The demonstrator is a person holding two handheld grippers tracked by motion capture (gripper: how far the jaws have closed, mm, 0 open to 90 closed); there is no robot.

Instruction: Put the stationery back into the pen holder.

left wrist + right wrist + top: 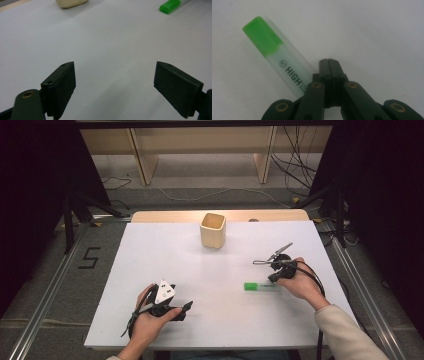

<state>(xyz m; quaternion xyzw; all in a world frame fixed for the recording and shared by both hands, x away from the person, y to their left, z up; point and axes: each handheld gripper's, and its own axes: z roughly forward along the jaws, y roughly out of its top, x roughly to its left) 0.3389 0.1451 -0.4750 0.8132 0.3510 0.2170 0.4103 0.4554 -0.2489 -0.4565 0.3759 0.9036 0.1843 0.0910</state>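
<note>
Lab recording rig, not a home. White table (150,270) boxed in by black curtains (30,195) and a metal frame (67,220). Floor rails (47,285), a taped "5" (89,257), loose cables (295,167), bare wooden shelving (200,150) behind.

Green-capped highlighter (262,287) flat on table (210,270)

In the high view the cup (213,230) stands on the surface (165,255), in the upper middle of the frame, near the far edge. The marker (261,287) lies flat on the surface at the lower right. The right gripper (278,262) is just above and right of the marker. The left gripper (167,304) is at the lower left, well apart from both.
</note>
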